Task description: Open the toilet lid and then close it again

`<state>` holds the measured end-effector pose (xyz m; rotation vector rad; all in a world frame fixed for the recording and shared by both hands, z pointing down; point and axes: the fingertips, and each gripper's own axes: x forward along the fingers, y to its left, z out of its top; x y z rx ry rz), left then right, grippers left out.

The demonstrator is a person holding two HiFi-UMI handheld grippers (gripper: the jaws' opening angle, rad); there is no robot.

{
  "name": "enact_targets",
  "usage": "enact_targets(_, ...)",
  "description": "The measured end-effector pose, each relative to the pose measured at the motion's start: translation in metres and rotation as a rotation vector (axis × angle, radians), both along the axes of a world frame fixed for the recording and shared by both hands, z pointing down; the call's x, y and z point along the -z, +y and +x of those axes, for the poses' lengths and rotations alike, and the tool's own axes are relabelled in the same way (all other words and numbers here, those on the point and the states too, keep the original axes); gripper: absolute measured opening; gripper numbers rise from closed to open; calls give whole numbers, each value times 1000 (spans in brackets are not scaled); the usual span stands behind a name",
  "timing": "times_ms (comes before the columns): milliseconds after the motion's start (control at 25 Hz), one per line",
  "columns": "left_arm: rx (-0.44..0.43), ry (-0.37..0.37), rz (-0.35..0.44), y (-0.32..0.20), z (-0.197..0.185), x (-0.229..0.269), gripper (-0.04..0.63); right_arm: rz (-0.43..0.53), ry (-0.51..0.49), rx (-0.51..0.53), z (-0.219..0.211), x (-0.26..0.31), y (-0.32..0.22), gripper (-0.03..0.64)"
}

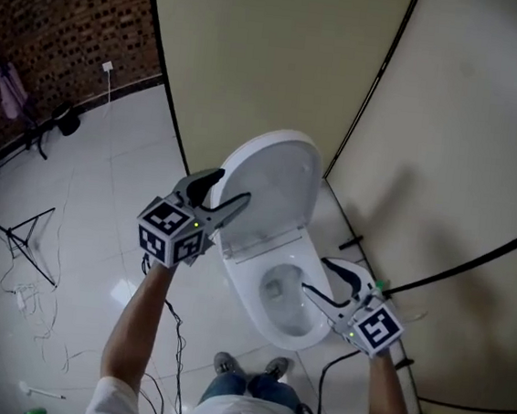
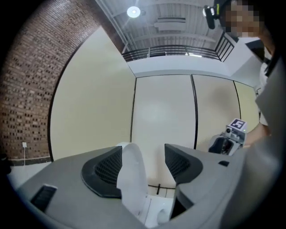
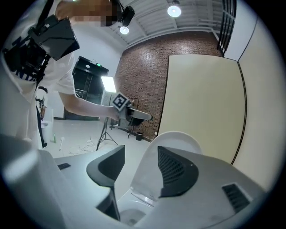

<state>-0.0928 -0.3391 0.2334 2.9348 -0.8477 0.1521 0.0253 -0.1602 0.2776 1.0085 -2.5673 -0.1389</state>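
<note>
My left claw (image 1: 235, 186) is open astride the raised lid (image 1: 281, 169), my right claw (image 1: 316, 275) open and empty. I'd pinch the rim and lower it gently.

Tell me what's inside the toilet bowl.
The bowl holds only its drain opening; no objects show. The right gripper covers part of the bowl's right side.

White tiled floor (image 1: 107, 158), toilet (image 1: 245, 287) standing on it, person's shoes (image 1: 224, 363), tripod (image 1: 30, 240)
</note>
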Motion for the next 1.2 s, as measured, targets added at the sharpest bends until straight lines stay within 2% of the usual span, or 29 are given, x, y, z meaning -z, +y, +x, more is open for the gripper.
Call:
enact_targets(80, -13, -35, -19, -39, 12, 2, 306, -3, -2, -19, 4, -2, 6, 227)
enact_targets(160, -29, -89, -51, -73, 24, -3, 370, -13, 3, -38, 11, -6, 15, 227)
enact_targets(280, -59, -175, -114, -110, 39, -25, 373, -53, 2, -86, 26, -16, 34, 227)
enact_targets(440, -85, -212, -184, -133, 53, -45, 371, -101, -15, -159, 49, -29, 58, 227)
enact_targets(600, -89, -290, -249, -144, 63, -65, 371, -119, -34, -208, 67, -35, 72, 227)
enact_targets(640, -87, -297, -274, -145, 63, -69, 368, -122, -38, -216, 70, -35, 75, 227)
enact_targets(720, -82, -310, -291, -144, 62, -71, 234, -128, -49, -224, 72, -36, 79, 227)
enact_targets(800, -86, -335, -267, -139, 61, -71, 202, -130, -69, -228, 72, -38, 81, 227)
enact_targets(960, -106, -378, -205, -110, 69, -68, 195, -121, -95, -220, 69, -37, 82, 227)
enact_targets(1200, -121, -445, 9, 0, 103, -68, 186, -126, -129, -213, 66, -48, 91, 227)
